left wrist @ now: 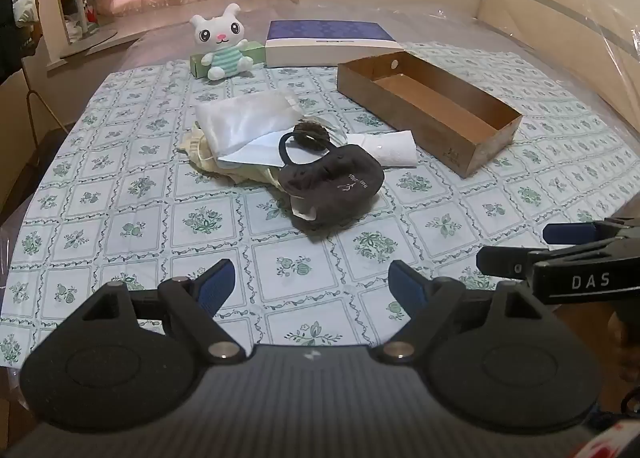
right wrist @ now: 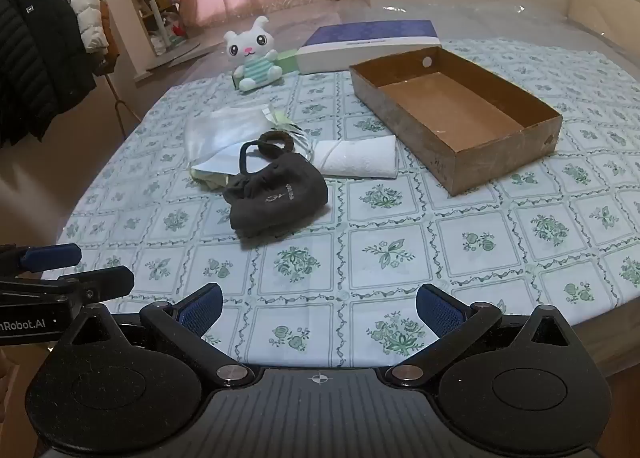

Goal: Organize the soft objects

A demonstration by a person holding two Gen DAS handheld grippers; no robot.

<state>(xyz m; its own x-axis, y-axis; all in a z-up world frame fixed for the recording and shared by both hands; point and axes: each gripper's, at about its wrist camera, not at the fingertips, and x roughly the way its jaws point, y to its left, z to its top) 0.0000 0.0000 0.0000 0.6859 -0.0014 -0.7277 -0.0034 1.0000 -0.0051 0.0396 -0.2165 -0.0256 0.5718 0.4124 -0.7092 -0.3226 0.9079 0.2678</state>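
1. Cardboard box (right wrist: 460,125), upper right of frame: empty, so nothing is sorted yet.
2. Pile of soft items at centre: white pouch (left wrist: 244,119), dark cloth bag (left wrist: 332,185), folded white towel (right wrist: 360,159), brown scrunchie (left wrist: 312,133). All are left for you.
3. Your left gripper (left wrist: 312,286) and right gripper (right wrist: 320,308), bottom of frame: jaws spread, holding nothing.

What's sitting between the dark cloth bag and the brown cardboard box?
A folded white towel lies between the dark cloth bag and the cardboard box, on the flowered tablecloth. The right wrist view shows it best.
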